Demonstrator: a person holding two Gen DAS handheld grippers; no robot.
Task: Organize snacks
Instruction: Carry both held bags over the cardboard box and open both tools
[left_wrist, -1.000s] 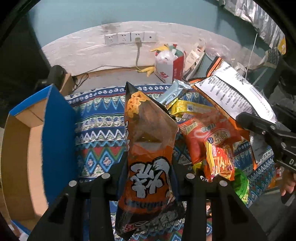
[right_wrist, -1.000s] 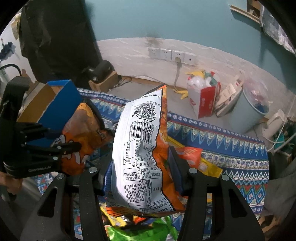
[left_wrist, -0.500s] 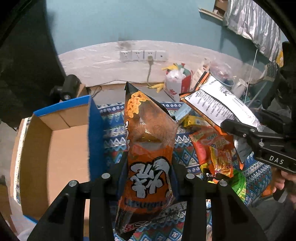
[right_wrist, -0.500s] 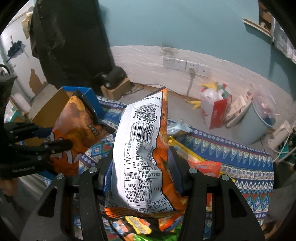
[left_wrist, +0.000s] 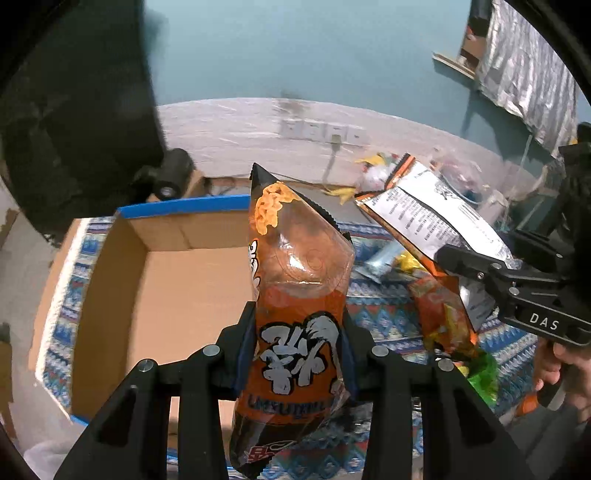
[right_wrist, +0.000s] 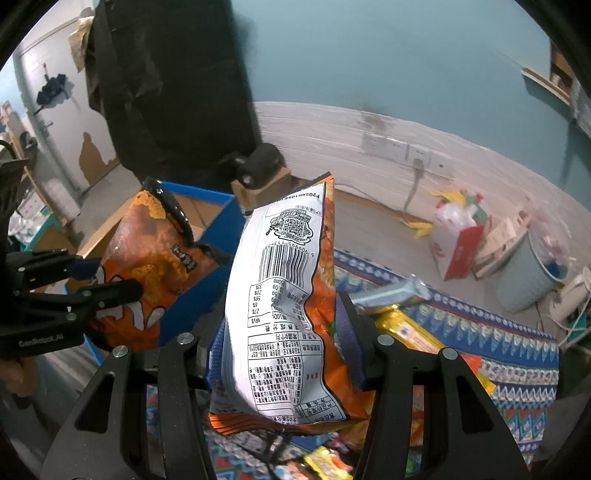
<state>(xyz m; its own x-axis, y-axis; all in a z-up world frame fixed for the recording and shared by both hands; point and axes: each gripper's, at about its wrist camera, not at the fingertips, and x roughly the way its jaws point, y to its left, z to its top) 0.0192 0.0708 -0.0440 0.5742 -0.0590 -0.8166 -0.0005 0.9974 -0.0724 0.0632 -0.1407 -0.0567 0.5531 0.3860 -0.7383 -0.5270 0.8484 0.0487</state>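
Note:
My left gripper (left_wrist: 299, 325) is shut on an orange snack bag (left_wrist: 295, 280) with white characters, held upright over the near edge of an open cardboard box (left_wrist: 177, 295) with blue outer walls. My right gripper (right_wrist: 282, 332) is shut on an orange bag (right_wrist: 273, 302) whose white printed back with a barcode faces the camera. In the left wrist view the right gripper (left_wrist: 465, 266) and its bag (left_wrist: 432, 214) hang at the right, above the snack pile (left_wrist: 395, 262). From the right wrist, the left gripper (right_wrist: 107, 277) and its bag (right_wrist: 159, 251) show at the left, in front of the box (right_wrist: 210, 269).
Loose snack packets (right_wrist: 402, 325) lie on a patterned blue cloth (right_wrist: 517, 369). Beyond it on the floor stand a red and white bag (right_wrist: 458, 243) and a pale bin (right_wrist: 532, 273). A black device (left_wrist: 170, 181) sits behind the box. A hand (left_wrist: 554, 369) grips the right handle.
Both grippers have moved left and risen with their bags still held. The box has slid toward the middle of the left wrist view, and more of its inside shows.

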